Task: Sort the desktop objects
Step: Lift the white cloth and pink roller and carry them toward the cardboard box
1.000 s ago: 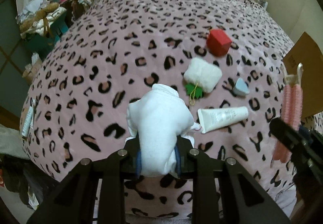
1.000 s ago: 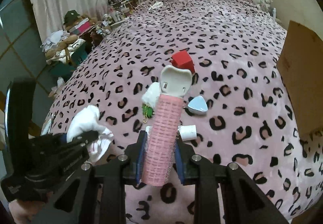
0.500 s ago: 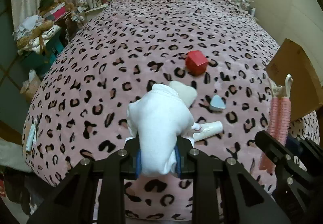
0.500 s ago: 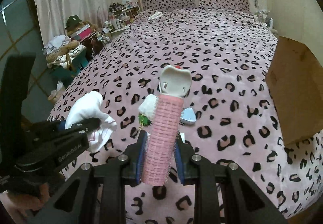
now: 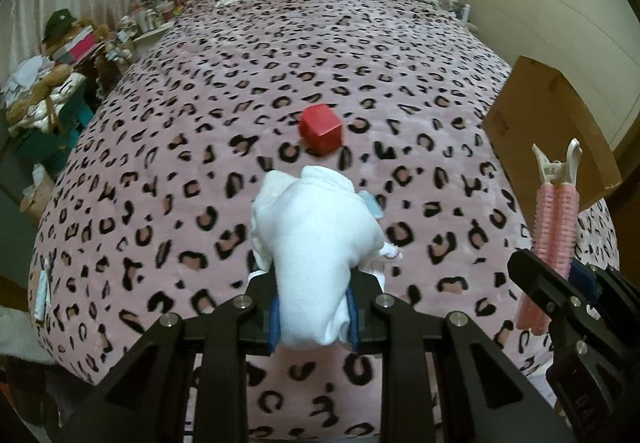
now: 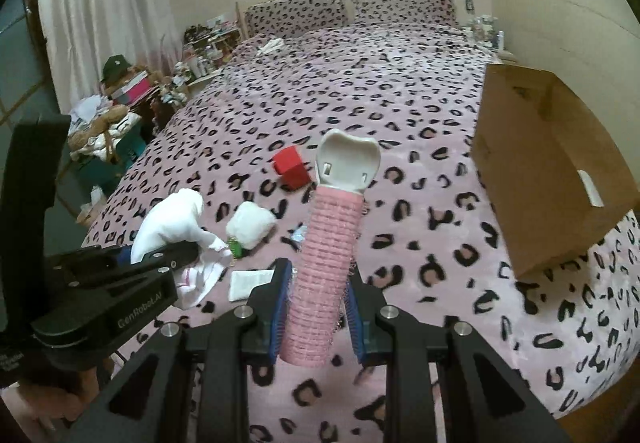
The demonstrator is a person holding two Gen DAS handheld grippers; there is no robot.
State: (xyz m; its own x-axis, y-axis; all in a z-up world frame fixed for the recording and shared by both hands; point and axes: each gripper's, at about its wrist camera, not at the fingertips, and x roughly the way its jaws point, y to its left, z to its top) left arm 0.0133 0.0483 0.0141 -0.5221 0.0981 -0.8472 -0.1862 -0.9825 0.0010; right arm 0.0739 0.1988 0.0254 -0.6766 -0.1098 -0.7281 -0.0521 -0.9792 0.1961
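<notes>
Left gripper: I have it clamped on the white cloth, now lifted off the bedspread.
Left behind: red cube, white pouch, tube.
Right gripper: closed on the pink hair roller, raised too.
Meaning: I judge both are headed for the cardboard box at right.
</notes>
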